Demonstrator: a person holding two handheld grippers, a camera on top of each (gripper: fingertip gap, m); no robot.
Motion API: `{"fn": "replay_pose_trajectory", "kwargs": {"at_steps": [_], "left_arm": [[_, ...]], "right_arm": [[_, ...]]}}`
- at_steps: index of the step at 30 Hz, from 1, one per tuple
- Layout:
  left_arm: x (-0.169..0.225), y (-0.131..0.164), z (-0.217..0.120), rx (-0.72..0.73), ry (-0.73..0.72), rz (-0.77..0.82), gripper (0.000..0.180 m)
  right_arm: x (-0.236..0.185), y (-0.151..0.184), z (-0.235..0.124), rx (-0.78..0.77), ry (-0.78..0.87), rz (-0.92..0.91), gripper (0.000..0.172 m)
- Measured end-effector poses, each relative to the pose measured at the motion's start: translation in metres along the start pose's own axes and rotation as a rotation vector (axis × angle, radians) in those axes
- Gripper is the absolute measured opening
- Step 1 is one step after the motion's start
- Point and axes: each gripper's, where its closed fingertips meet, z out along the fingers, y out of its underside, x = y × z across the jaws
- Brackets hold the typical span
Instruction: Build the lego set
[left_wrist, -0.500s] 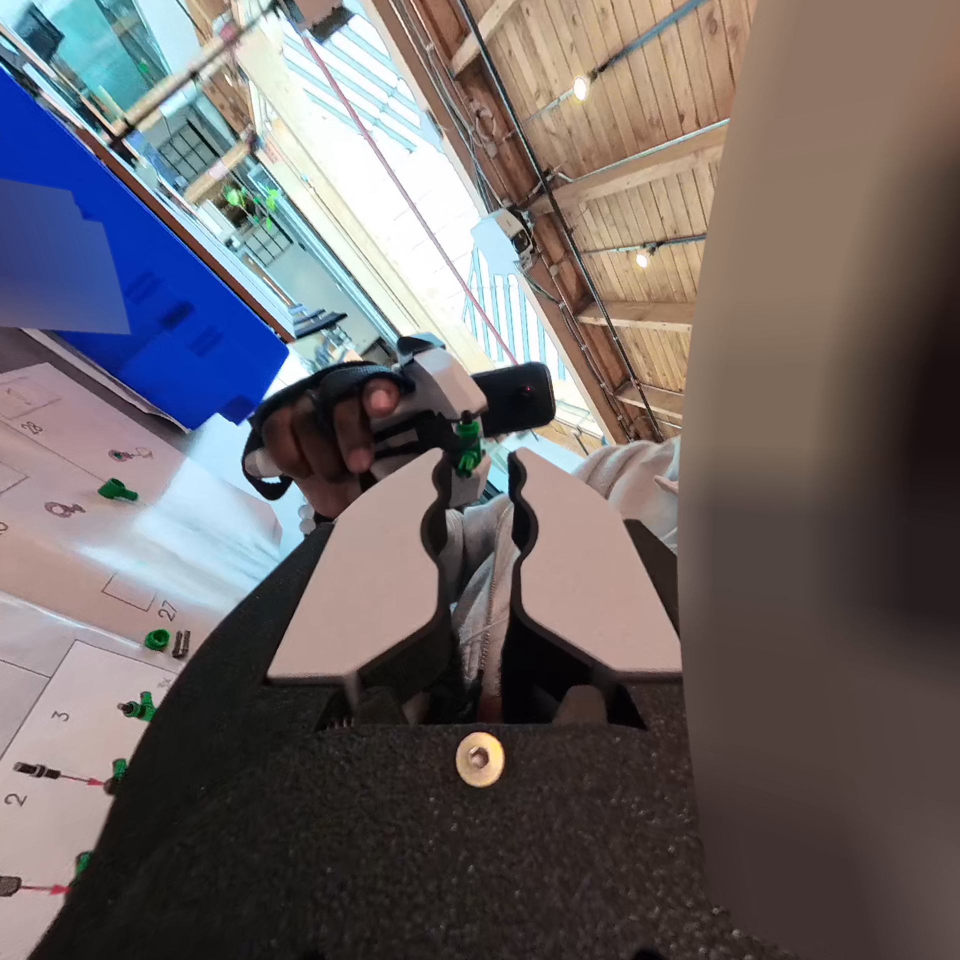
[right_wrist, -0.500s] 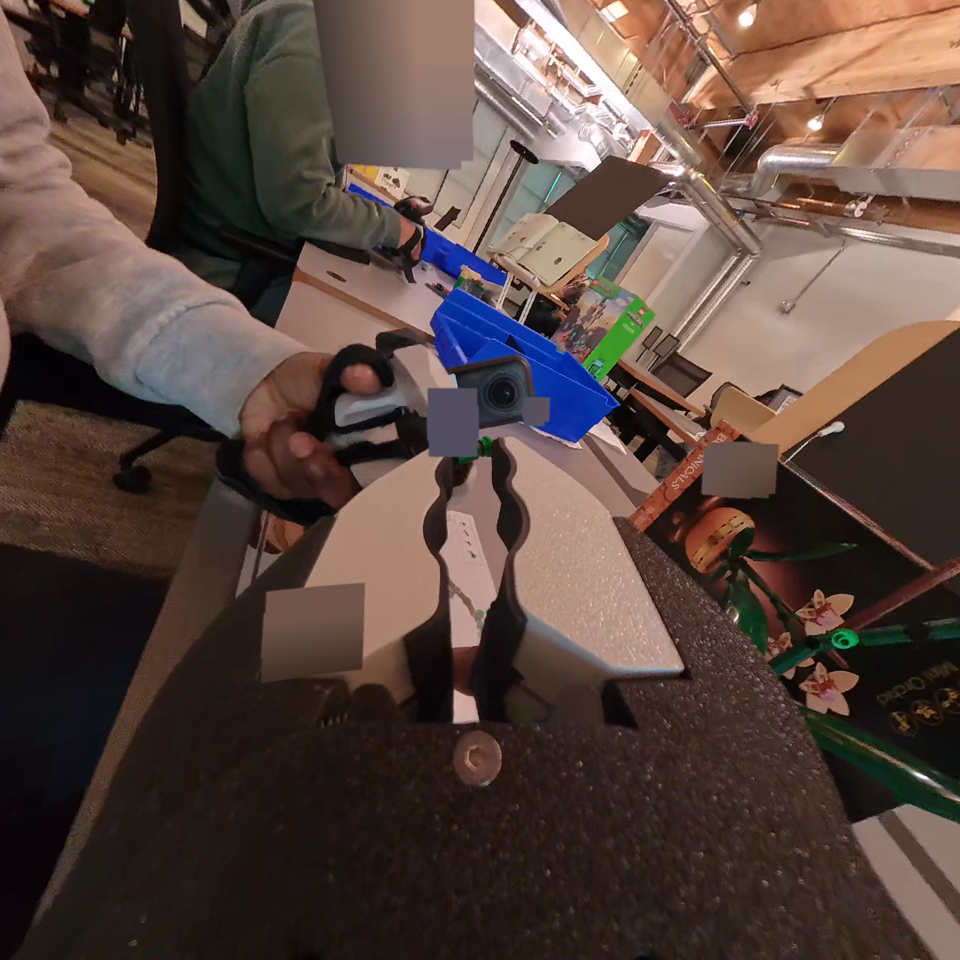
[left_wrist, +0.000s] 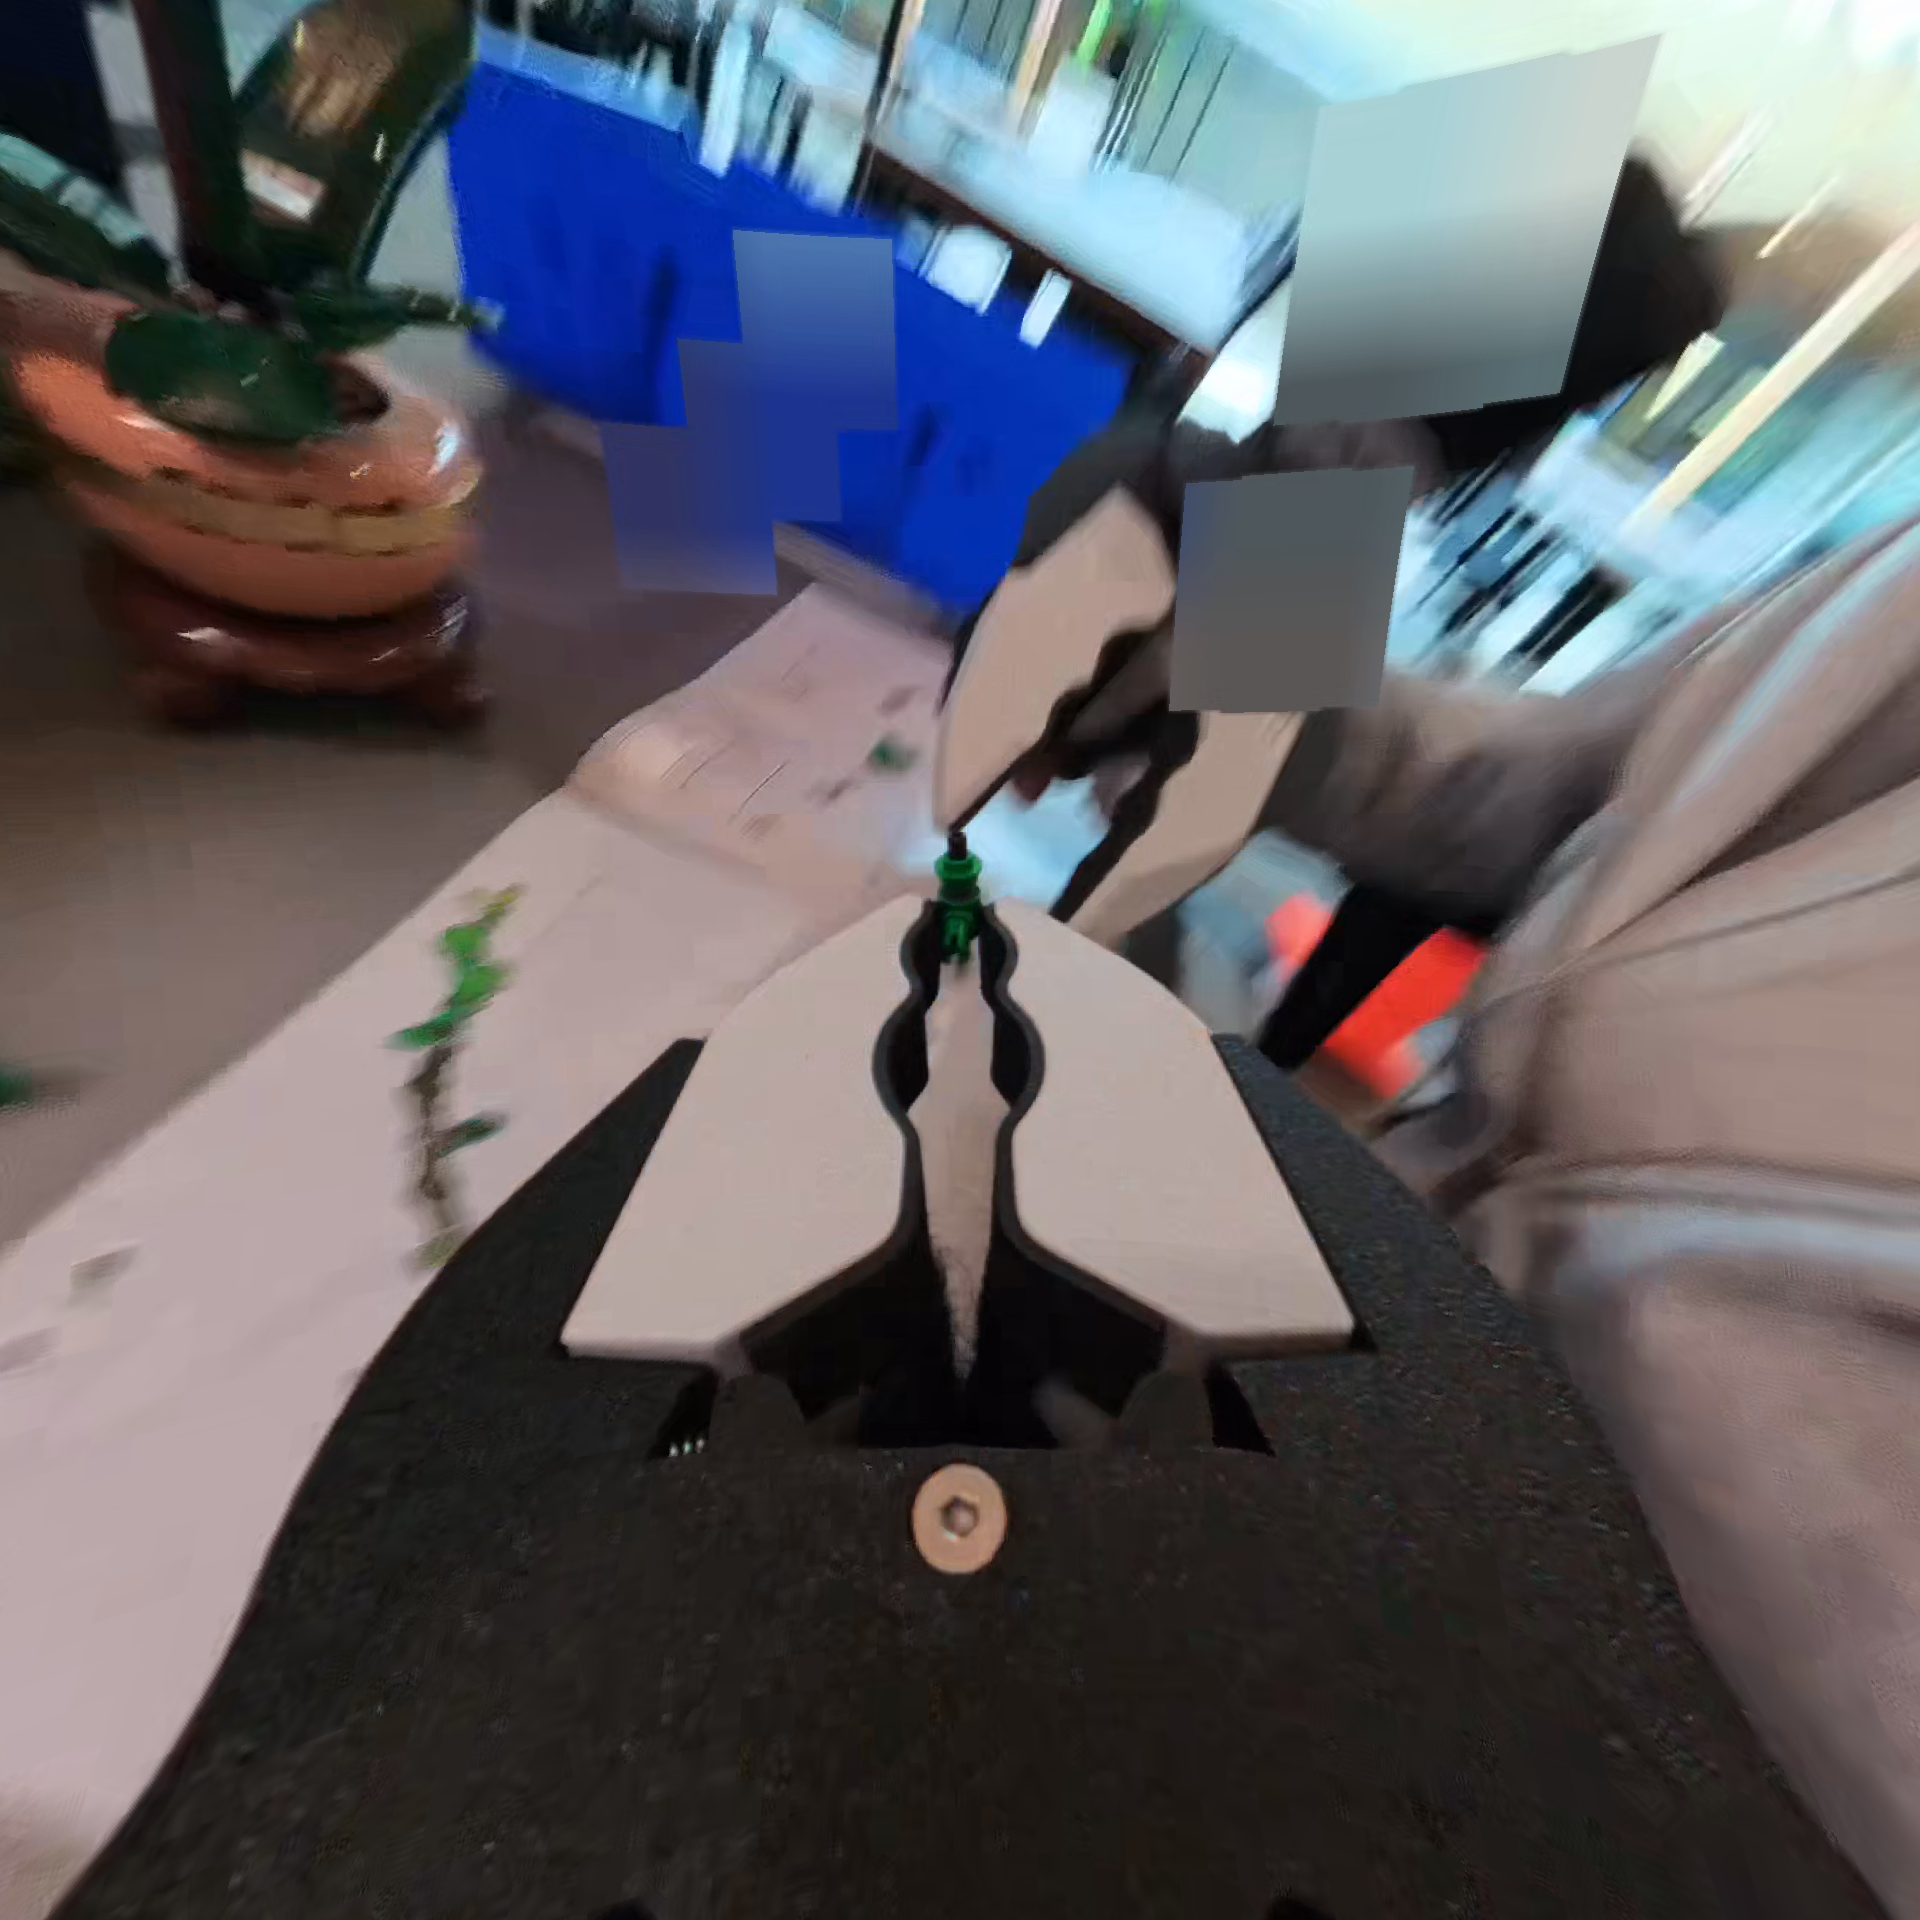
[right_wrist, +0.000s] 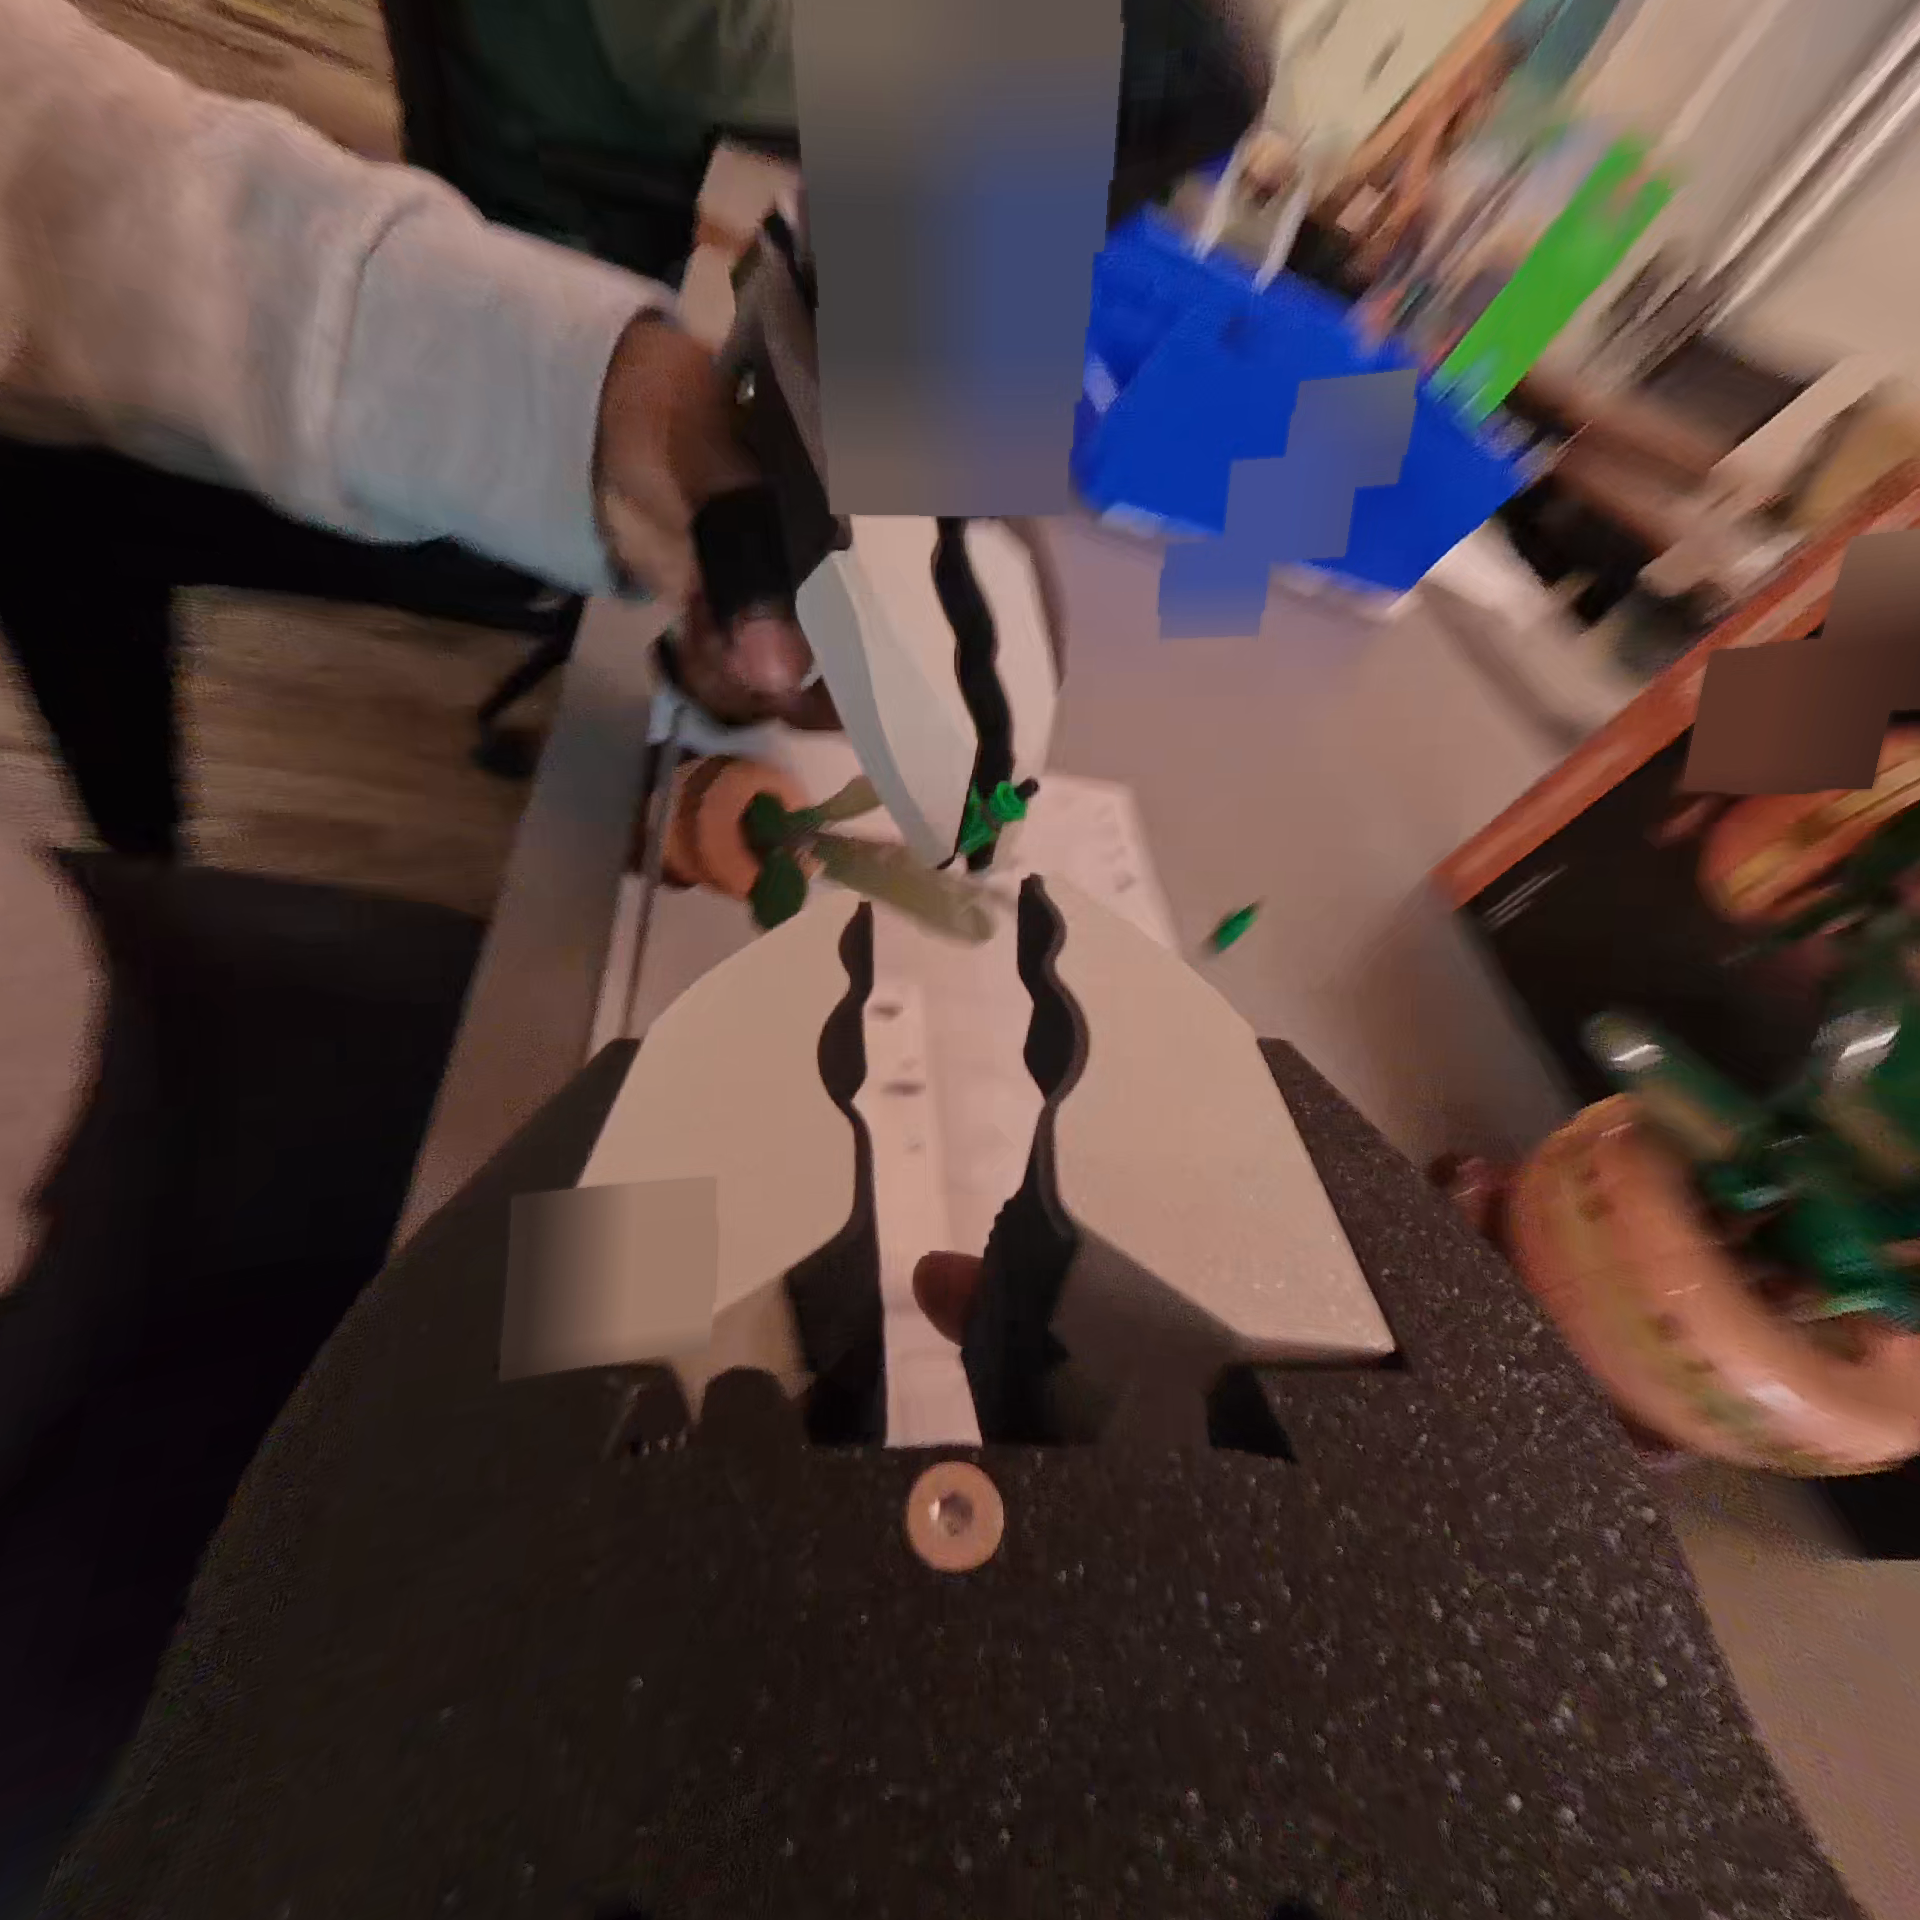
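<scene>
In the left wrist view my left gripper (left_wrist: 957, 920) is shut on a small green piece (left_wrist: 957, 894) with a black pin at its far end, which sticks out past the fingertips. My right gripper (left_wrist: 1023, 873) stands just beyond it, jaws apart, one fingertip (left_wrist: 954, 816) close to the pin. In the right wrist view my right gripper (right_wrist: 945, 904) is open with nothing between its pads. The left gripper (right_wrist: 971, 842) points down at it and holds the green piece (right_wrist: 995, 816). A pale green leaf part (right_wrist: 894, 873) shows blurred just beyond my right fingertips.
A blue bin (left_wrist: 540, 260) and a brick-built plant in a salmon pot (left_wrist: 260, 499) stand at the back. White instruction sheets (left_wrist: 260, 1195) carry several loose green parts (left_wrist: 457, 987). In the right wrist view the pot (right_wrist: 1662, 1320) is at the right, with a dark box (right_wrist: 1621, 935) behind it.
The green piece passed from the right gripper to the left. The left jaws closed on it and the right jaws opened. Both grippers tilted down toward the table.
</scene>
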Motion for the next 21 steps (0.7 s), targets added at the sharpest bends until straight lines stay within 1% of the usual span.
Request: {"fn": "replay_pose_trajectory", "kwargs": {"at_steps": [1, 2, 3, 4, 5, 7, 10, 12, 16, 18, 21], "left_arm": [[-0.010, 0.011, -0.003, -0.114, -0.087, 0.090, 0.006], [-0.019, 0.022, -0.006, -0.221, -0.157, 0.172, 0.006], [-0.025, 0.032, -0.008, -0.315, -0.202, 0.240, 0.006], [-0.027, 0.042, -0.009, -0.387, -0.214, 0.285, 0.006], [-0.025, 0.050, -0.007, -0.436, -0.200, 0.303, 0.006], [-0.025, 0.070, -0.004, -0.529, -0.179, 0.316, 0.006], [-0.022, 0.076, -0.002, -0.553, -0.145, 0.318, 0.006], [-0.021, 0.077, -0.001, -0.564, -0.140, 0.331, 0.006], [-0.021, 0.078, -0.002, -0.576, -0.130, 0.354, 0.006], [-0.021, 0.078, -0.002, -0.579, -0.129, 0.360, 0.006], [-0.021, 0.078, -0.001, -0.597, -0.126, 0.362, 0.007]], "right_arm": [[-0.002, 0.008, -0.001, -0.040, -0.061, 0.083, 0.028], [-0.001, 0.015, -0.001, -0.076, -0.093, 0.157, 0.025], [0.001, 0.022, 0.000, -0.116, -0.107, 0.211, 0.014], [0.003, 0.028, 0.002, -0.153, -0.115, 0.240, 0.006], [0.001, 0.031, 0.005, -0.171, -0.131, 0.243, 0.003], [-0.005, 0.036, 0.013, -0.194, -0.147, 0.226, 0.003], [-0.025, 0.050, 0.025, -0.312, -0.243, 0.247, 0.008], [-0.035, 0.055, 0.029, -0.359, -0.288, 0.274, 0.008], [-0.032, 0.057, 0.031, -0.347, -0.288, 0.294, 0.005], [-0.030, 0.055, 0.032, -0.322, -0.292, 0.325, 0.006], [-0.030, 0.050, 0.032, -0.288, -0.298, 0.320, 0.005]]}}
